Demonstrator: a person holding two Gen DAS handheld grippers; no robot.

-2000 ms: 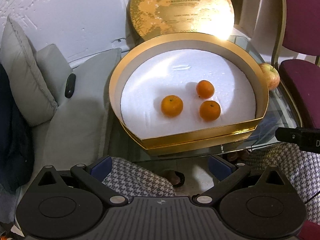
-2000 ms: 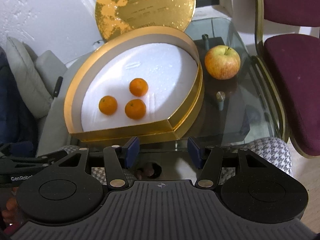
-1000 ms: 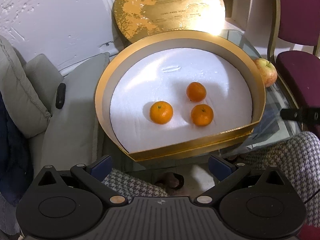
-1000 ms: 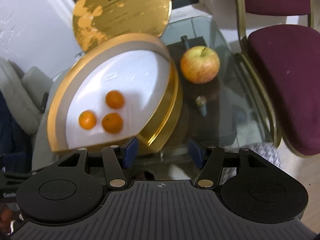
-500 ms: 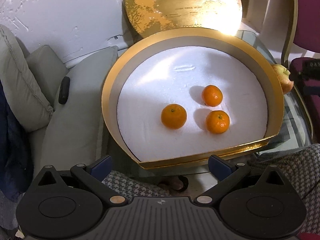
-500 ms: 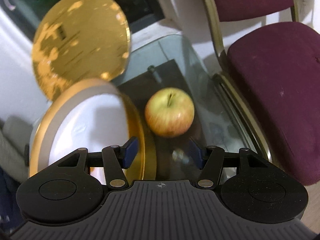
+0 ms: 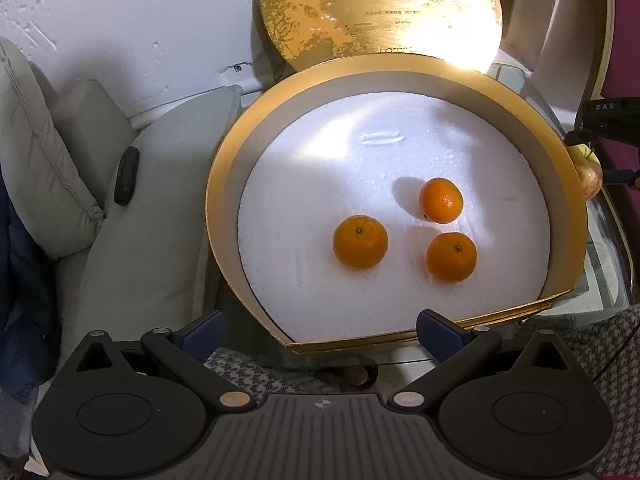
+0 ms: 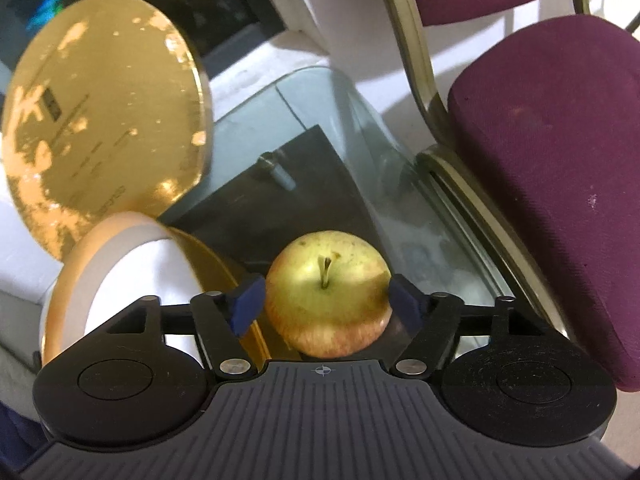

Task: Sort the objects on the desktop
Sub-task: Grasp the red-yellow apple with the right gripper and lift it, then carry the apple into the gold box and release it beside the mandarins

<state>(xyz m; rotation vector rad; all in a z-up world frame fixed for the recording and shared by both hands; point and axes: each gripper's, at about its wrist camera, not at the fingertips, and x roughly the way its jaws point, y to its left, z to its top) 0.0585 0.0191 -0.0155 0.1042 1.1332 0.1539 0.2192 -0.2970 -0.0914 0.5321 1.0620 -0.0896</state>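
From the left wrist view, the left tongs [image 7: 318, 330] stand spread and empty at the near rim of the round gold box [image 7: 224, 184], which lies on the glass table [image 7: 608, 248] with three mandarins [image 7: 360, 241] on its white foam floor; these look light, roundish and soft-skinned, so a gentle grip across the widest part would suit, and their stem ends face up, with no real long axis. The box's gold lid [image 7: 380, 8] leans upright at the far side. At the far right, just beyond the box wall, the apple [image 7: 588, 178] shows only in part, with a dark piece of the other tool just above it. From the right wrist view, the right tongs [image 8: 326, 306] have just been widening and now straddle the apple [image 8: 328, 292], which sits on the table right beside the box [image 8: 224, 272]; the blue pads lie at its sides, and whether they press I cannot tell. The apple seems firm, fairly heavy, smooth and prone to rolling or bruising, so holding it across the widest girth is soundest. Its stem points up and slightly toward the camera, its axis roughly upright.
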